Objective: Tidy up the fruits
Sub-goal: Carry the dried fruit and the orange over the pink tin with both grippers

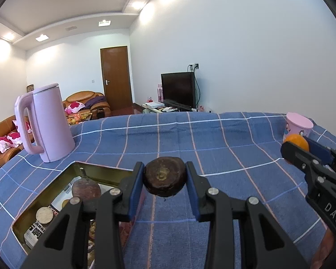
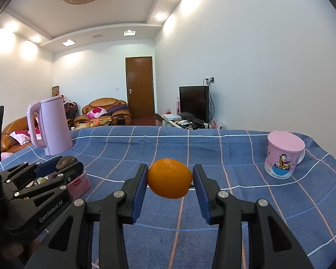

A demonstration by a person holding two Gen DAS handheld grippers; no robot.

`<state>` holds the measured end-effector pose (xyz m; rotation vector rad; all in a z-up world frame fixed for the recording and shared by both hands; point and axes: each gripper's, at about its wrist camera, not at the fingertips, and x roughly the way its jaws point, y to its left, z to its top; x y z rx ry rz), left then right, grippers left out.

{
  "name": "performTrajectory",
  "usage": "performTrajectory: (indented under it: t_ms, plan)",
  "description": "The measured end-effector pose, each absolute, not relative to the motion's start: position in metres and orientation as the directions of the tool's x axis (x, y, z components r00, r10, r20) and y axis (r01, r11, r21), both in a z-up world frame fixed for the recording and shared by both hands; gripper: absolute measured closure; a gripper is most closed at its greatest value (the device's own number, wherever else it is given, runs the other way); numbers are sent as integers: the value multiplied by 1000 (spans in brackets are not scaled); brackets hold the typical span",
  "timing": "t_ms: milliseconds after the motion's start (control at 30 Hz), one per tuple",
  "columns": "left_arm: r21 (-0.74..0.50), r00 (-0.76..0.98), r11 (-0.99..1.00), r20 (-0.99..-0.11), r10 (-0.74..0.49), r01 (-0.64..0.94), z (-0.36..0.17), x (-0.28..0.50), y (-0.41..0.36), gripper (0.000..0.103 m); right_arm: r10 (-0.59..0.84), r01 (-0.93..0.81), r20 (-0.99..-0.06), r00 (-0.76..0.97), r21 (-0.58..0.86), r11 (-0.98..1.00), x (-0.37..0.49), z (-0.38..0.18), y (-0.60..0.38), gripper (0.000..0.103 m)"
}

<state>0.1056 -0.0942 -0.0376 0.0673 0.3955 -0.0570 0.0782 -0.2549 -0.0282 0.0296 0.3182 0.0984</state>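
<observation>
Orange [image 2: 170,178] — "GenRobot.AI" hand-held gripper [image 2: 56,168]

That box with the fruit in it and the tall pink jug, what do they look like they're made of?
The box looks like thin metal, probably a tin: its gold inner walls are shiny and mirror the fruit inside. The pink jug, apparently a kettle, has a smooth matte finish with soft highlights and a moulded handle; probably plastic, though painted metal can't be ruled out.
</observation>
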Motion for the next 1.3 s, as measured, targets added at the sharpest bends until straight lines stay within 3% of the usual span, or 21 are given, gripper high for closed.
performTrajectory:
  t_ms: [733,1300]
  plan:
    - [44,946,998,-323,-18,34,-34,91,-88,64,92,-82,-264,960,46,996,69,-25,-257,60]
    - [39,941,999,-338,-21,36,-34,87,-82,64,97,-90,-261,960,38,995,67,-25,-254,60]
